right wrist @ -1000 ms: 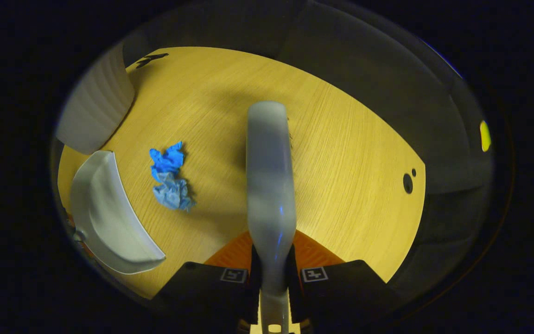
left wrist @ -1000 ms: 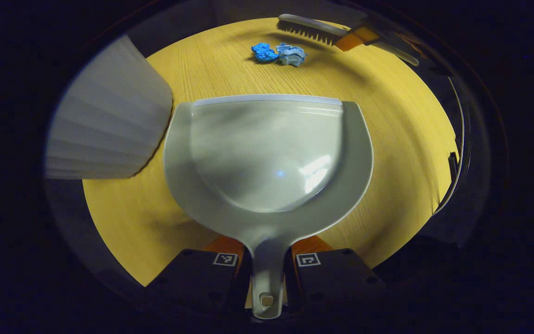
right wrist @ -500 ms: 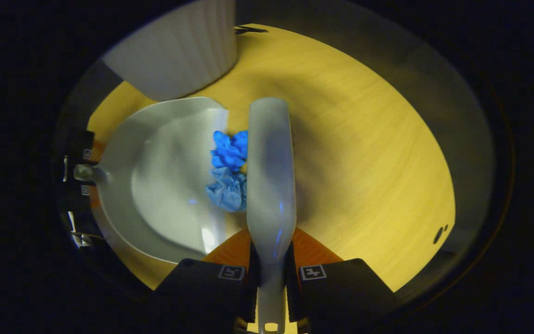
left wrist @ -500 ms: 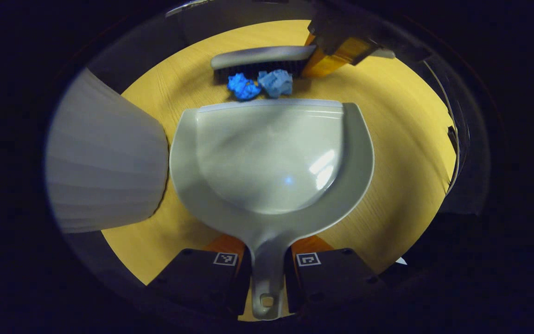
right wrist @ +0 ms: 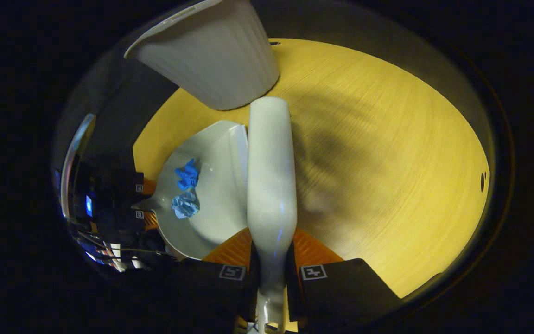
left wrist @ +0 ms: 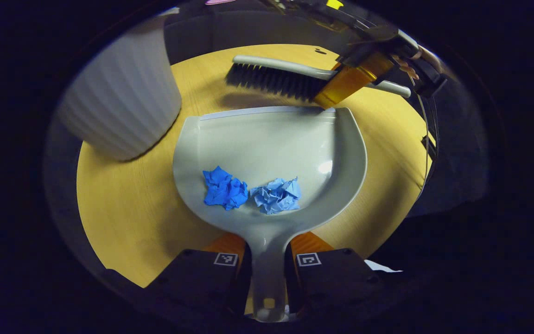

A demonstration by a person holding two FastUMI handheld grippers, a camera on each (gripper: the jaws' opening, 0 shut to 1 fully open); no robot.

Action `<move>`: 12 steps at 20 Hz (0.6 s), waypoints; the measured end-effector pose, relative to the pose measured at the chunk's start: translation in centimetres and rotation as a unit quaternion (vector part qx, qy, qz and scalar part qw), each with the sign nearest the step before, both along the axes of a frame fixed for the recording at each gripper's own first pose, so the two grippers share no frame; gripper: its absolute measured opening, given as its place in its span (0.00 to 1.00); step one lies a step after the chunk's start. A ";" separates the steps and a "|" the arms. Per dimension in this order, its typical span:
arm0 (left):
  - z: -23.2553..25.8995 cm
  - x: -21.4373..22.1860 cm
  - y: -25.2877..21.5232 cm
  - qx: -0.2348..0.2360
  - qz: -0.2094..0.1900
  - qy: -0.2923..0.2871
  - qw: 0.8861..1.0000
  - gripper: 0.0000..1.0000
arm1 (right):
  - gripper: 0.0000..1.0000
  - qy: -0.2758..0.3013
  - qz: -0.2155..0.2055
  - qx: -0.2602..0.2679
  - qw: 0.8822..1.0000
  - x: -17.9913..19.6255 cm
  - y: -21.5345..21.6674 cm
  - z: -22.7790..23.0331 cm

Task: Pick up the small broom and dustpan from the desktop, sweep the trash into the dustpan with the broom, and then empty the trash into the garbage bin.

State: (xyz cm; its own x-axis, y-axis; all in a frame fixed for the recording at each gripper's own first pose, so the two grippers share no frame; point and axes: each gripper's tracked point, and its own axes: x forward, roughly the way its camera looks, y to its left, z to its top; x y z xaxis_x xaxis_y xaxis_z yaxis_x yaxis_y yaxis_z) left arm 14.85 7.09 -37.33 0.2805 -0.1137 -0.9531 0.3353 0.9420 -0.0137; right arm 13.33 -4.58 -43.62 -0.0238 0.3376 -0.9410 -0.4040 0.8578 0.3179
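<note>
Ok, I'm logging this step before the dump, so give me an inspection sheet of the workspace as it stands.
Surface: round yellow wood-grain desktop, small holes near its edge.
Job's things: two blue paper wads lie in the dustpan; broom hangs beyond the pan's lip; ribbed white garbage bin stands beside the pan.
Clutter: nothing seen on the desktop.
Grippers: left gripper shut on the dustpan handle; right gripper shut on the broom handle.
Cables: thin cables by the far gripper's hand.
Surroundings: dark booth.
</note>
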 end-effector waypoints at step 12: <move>14.8 -2.1 2.2 -0.018 0.220 -0.111 0.969 0.30 | 0.29 -0.104 -0.222 -0.028 0.969 0.6 -5.9 -4.9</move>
